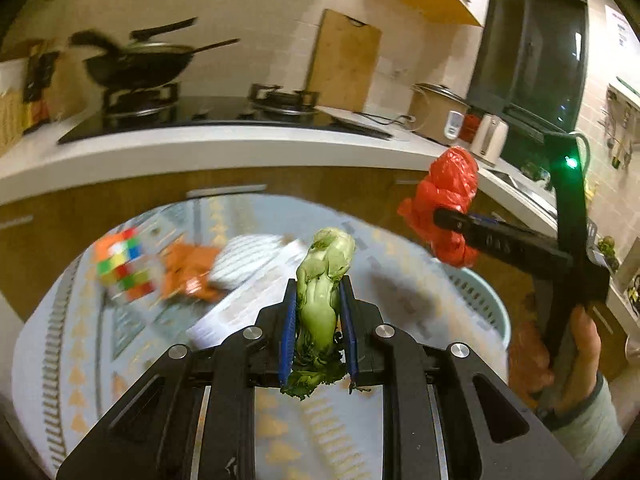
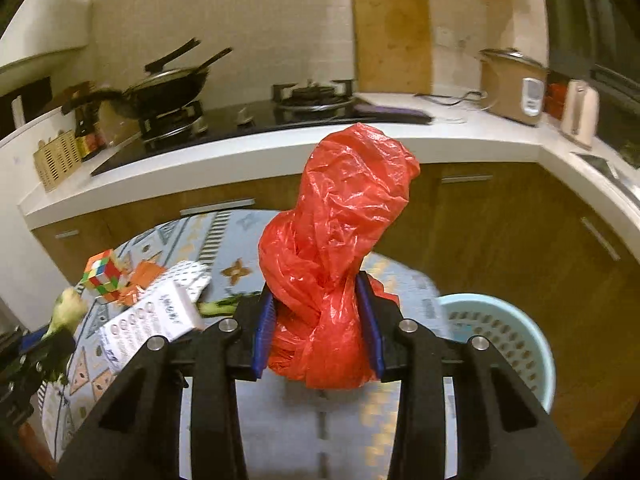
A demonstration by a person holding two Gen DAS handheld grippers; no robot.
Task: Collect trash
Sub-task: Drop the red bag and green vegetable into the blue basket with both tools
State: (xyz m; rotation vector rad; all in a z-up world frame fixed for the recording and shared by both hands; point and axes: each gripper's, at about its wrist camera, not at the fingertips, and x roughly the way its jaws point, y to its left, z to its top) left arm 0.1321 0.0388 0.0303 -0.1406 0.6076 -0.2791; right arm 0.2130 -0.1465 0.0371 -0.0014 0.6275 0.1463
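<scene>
In the left wrist view, a colourful puzzle cube (image 1: 120, 266) sits blurred at the left of the patterned tablecloth (image 1: 60, 360), with orange scraps (image 1: 188, 270) and a white printed box (image 1: 248, 292) just right of it. At the centre, the left gripper (image 1: 319, 320) is clamped on a green vegetable stalk (image 1: 322, 296), held upright above the table, leaves hanging below the blue pads. At the right, the right gripper (image 1: 442, 216) pinches a crumpled red plastic bag (image 1: 448, 204) above a pale blue basket (image 1: 486, 300)

In the right wrist view, the stalk (image 2: 68, 312) shows at the left edge; the right gripper (image 2: 319, 324) at centre is closed around the bag (image 2: 340, 240), with the basket (image 2: 516, 344) at lower right beside the table
</scene>
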